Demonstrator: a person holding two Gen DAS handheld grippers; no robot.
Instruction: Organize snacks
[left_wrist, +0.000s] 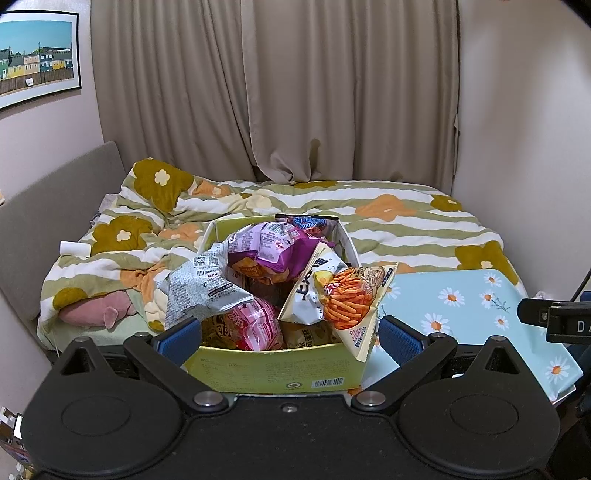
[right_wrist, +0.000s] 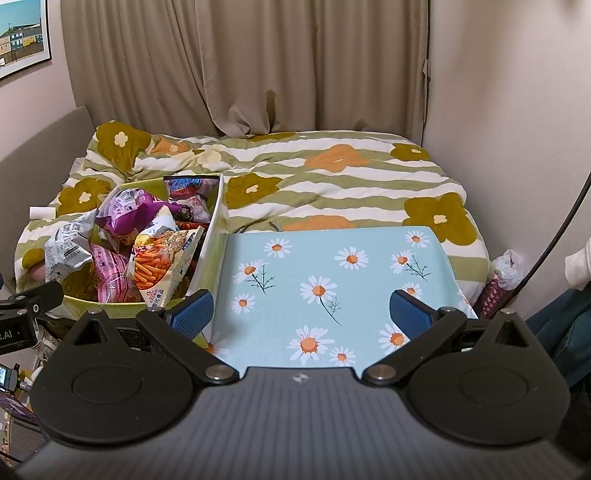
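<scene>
Both grippers, left gripper (left_wrist: 290, 334) and right gripper (right_wrist: 301, 308), have wide-open, empty jaws, and the snack bags (left_wrist: 280, 266) sit piled in the green box (left_wrist: 273, 369) on the bed (right_wrist: 332, 177) beside the daisy board (right_wrist: 332, 277), so it seems best to pinch the top orange bag (left_wrist: 351, 295) gently by its edge.

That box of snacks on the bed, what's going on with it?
Nothing is being held at the moment. The green box sits on the bed, heaped with snack bags, an orange-sticks bag leaning over its right edge. The left gripper is open, facing the box; the right gripper is open over the daisy-print board beside it.
</scene>
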